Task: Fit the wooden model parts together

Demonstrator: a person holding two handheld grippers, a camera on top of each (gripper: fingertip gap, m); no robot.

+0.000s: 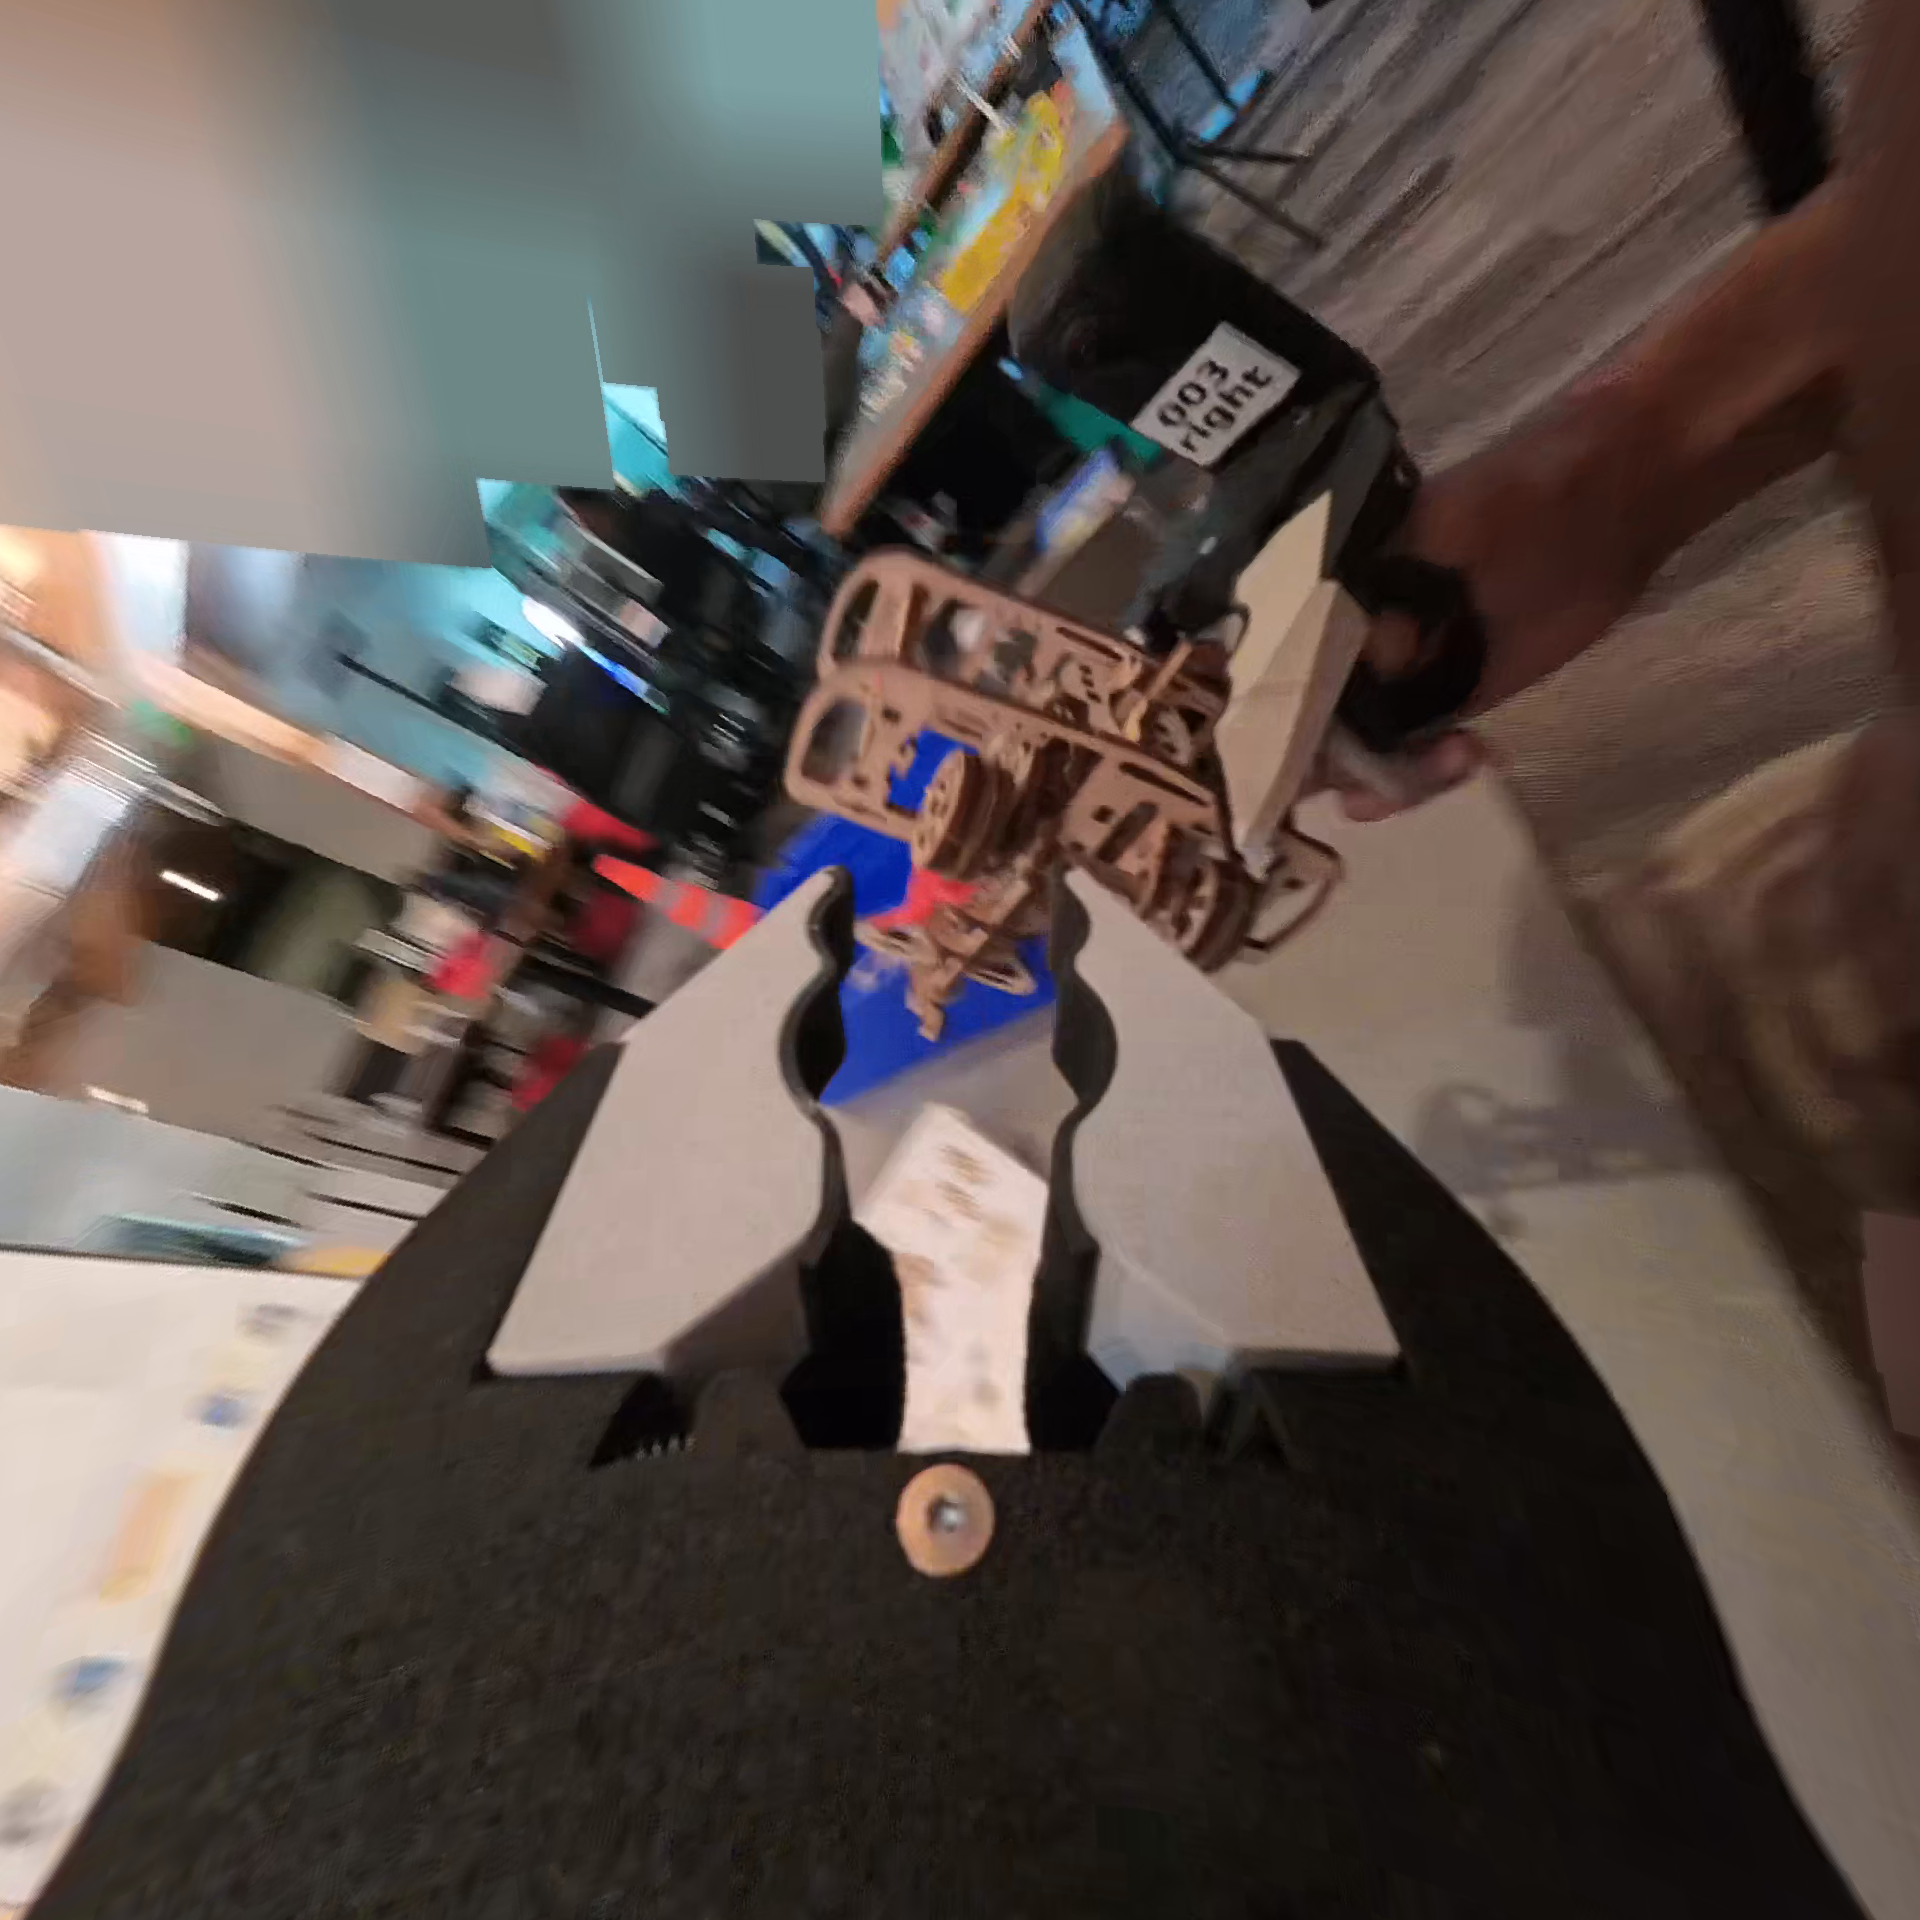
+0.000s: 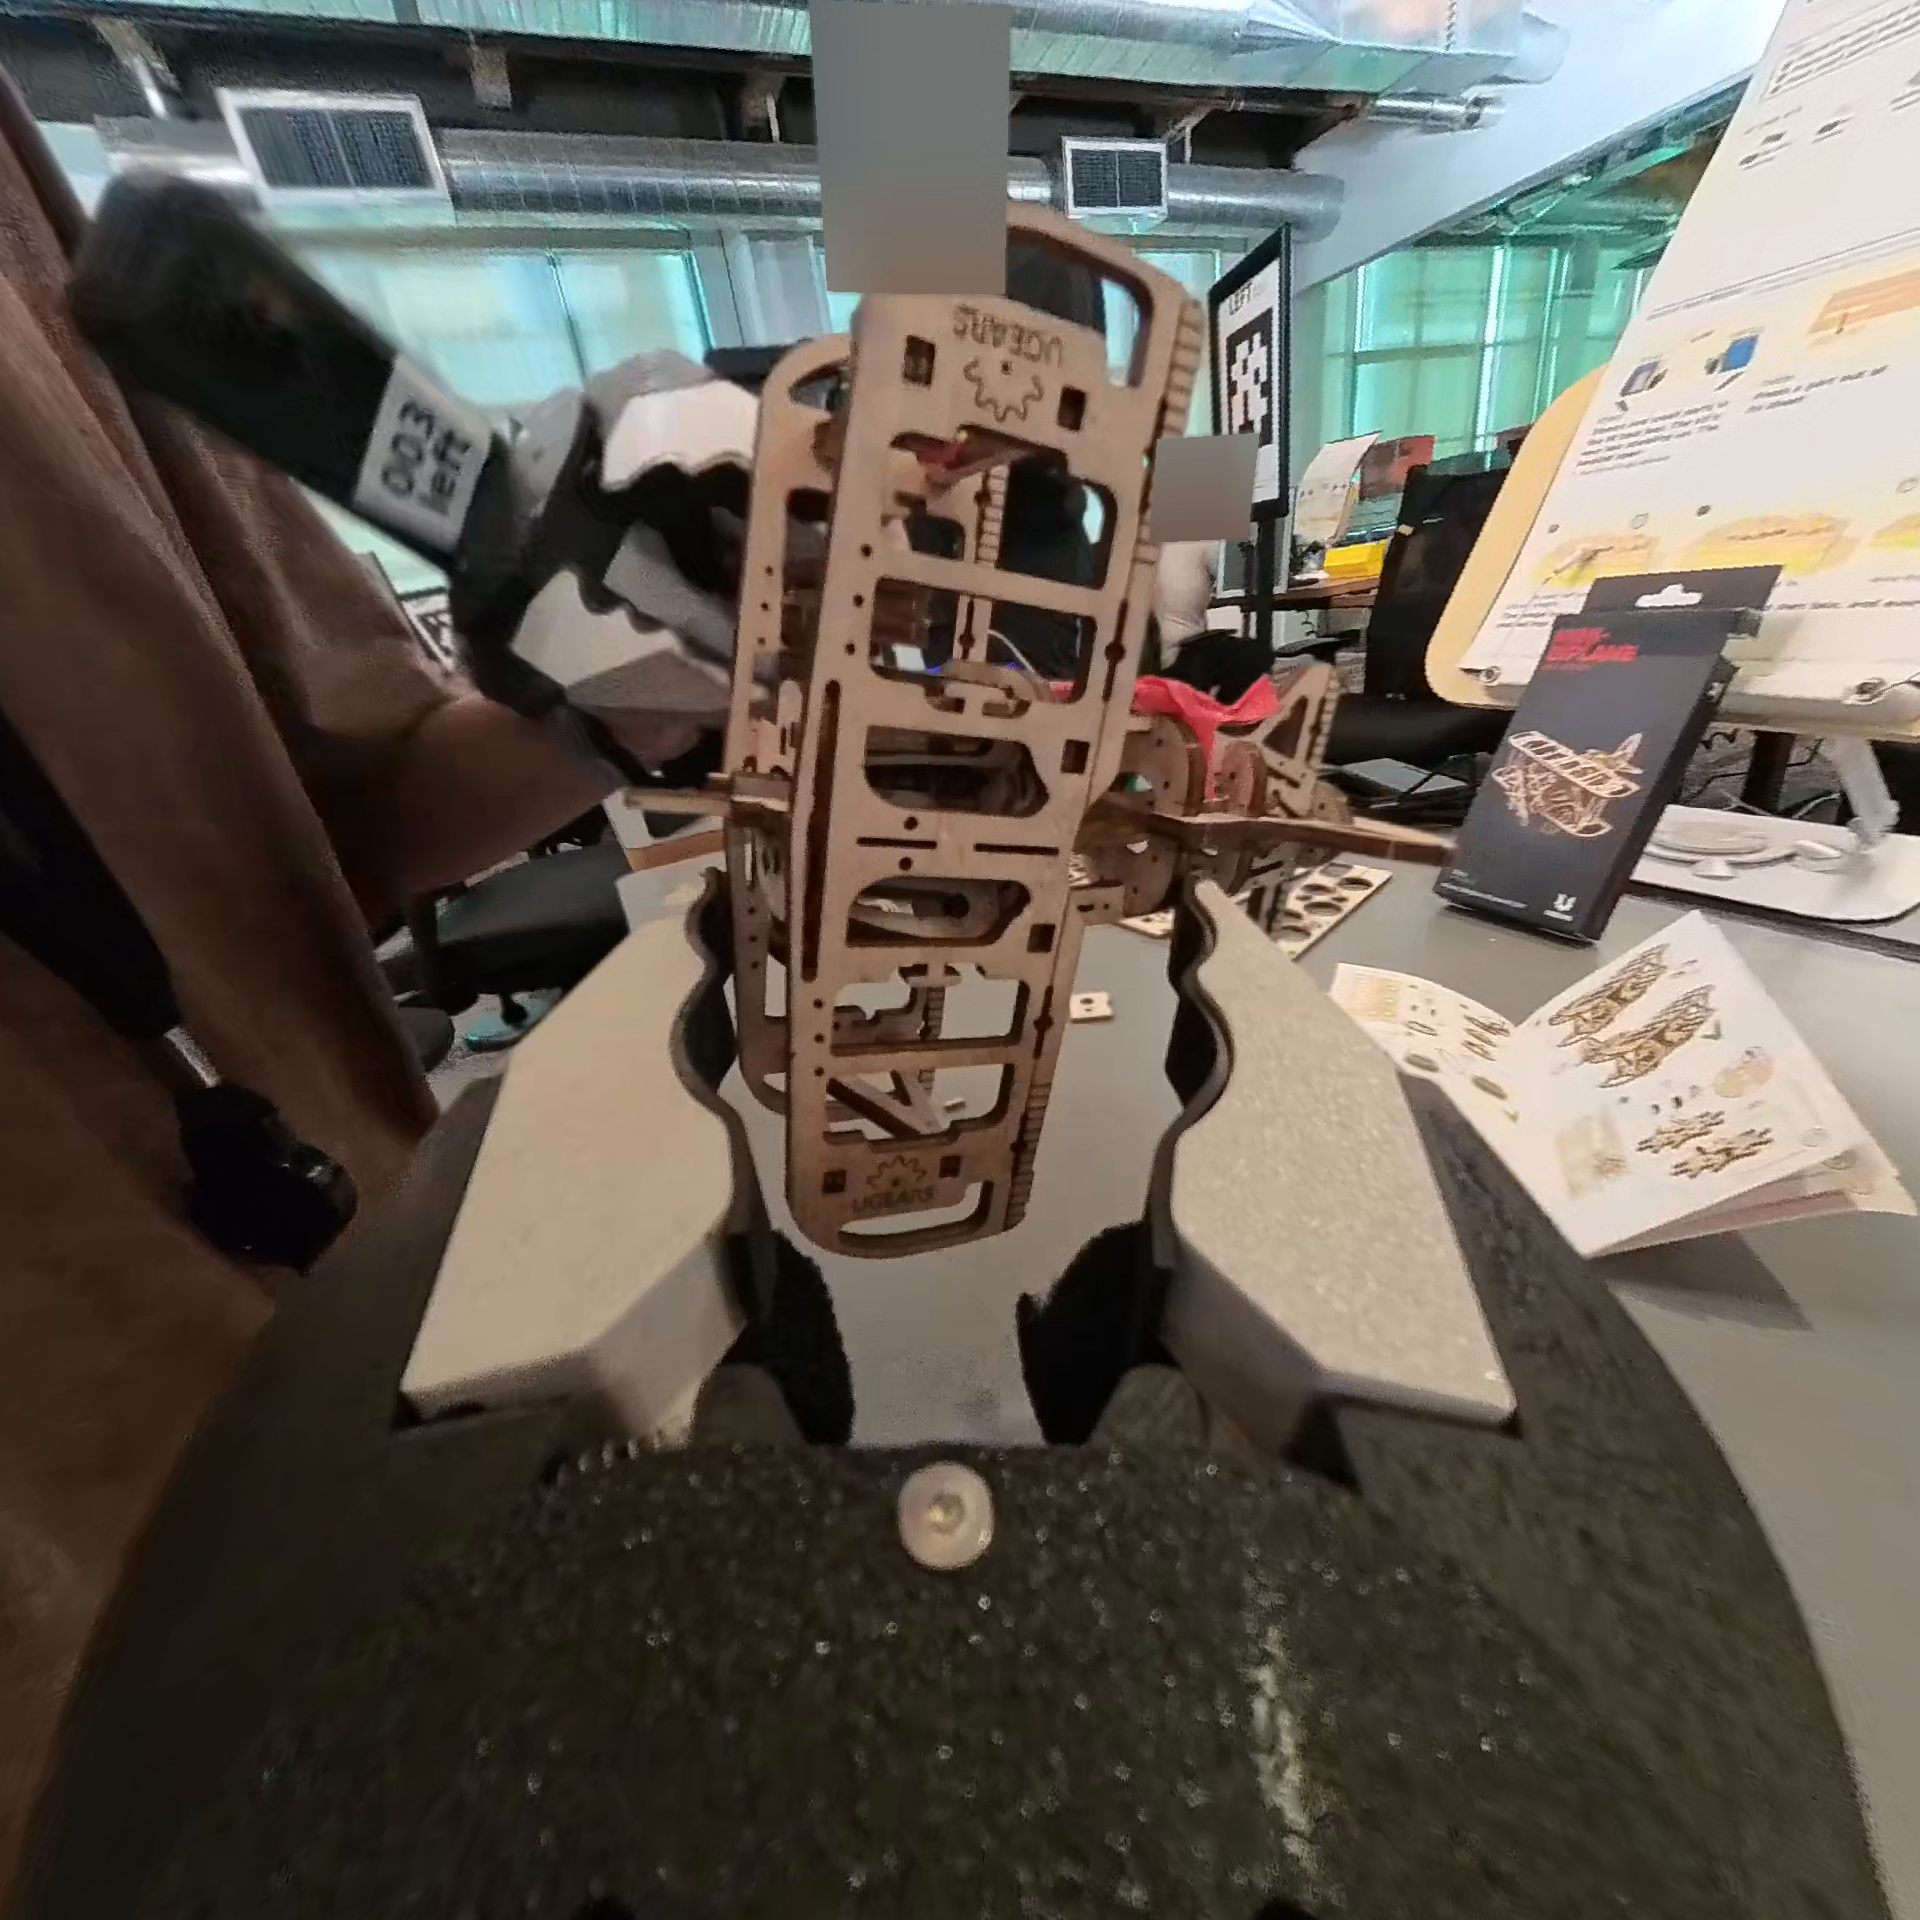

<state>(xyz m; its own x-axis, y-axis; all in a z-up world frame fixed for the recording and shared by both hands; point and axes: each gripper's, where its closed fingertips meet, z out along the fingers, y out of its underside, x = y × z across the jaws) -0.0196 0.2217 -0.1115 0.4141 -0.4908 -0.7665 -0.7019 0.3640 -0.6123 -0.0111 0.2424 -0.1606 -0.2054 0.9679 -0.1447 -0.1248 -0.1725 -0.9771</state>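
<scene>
While the wooden biplane model [image 2: 935,748] is gripped between the fingers of the right gripper [image 2: 940,914], lifted clear of the grey table [image 2: 1714,1403] near its front edge, the left gripper [image 1: 951,904] is seen with its jaws parted narrowly and nothing between them. To do this step well, the model should be kept steady and upright by the right gripper, and the empty left one brought in slowly toward the fuselage side, so that thin wing frames are not bent. Two stacked wing panels are counted, one instruction booklet [image 2: 1621,1081] at the table's right side, one black product box [image 2: 1590,769] behind it, and what appears to be one punched-out parts sheet [image 2: 1320,904], though it is partly hidden.
</scene>
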